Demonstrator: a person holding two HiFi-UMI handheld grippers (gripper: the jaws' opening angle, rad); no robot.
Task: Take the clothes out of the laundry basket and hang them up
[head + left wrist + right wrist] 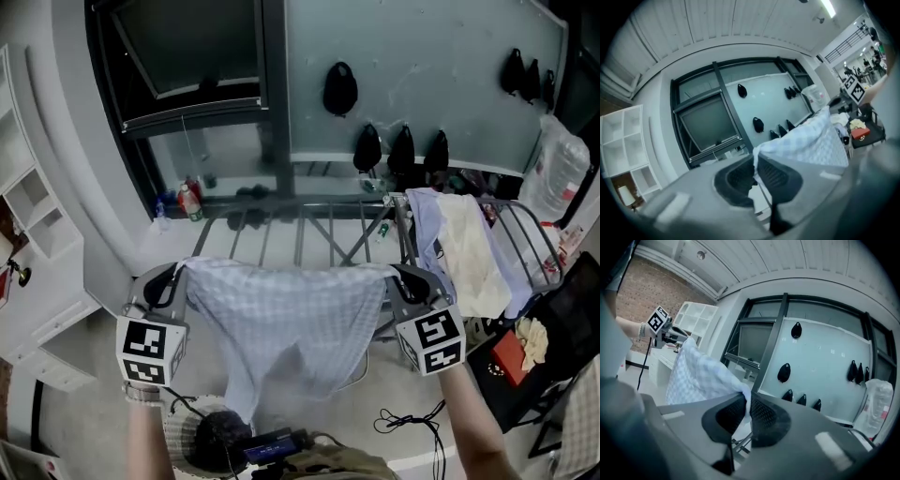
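Checked cotton in pale blue and white: that garment (281,323) hangs stretched between my two tools in the middle of the head view. My left hand-held gripper (180,272) is clamped on its top left corner, and the left gripper view shows the fabric edge pinched between the closed pads. My right hand-held gripper (403,274) is clamped on the top right corner in the same way, with a fold of cloth squeezed between its pads. The top edge runs nearly level from one to the other, and the rest drapes down toward me.

Just beyond it stands the grey metal drying rack (309,230). At the rack's right end a lavender cloth (424,220) and a cream cloth (473,253) lie over the bars. Near me, low on the left, sits the white perforated laundry basket (178,436) with a dark bundle (220,436) in it. On the far side, black teardrop-shaped pieces (339,89) dot the frosted glass panel (422,56).
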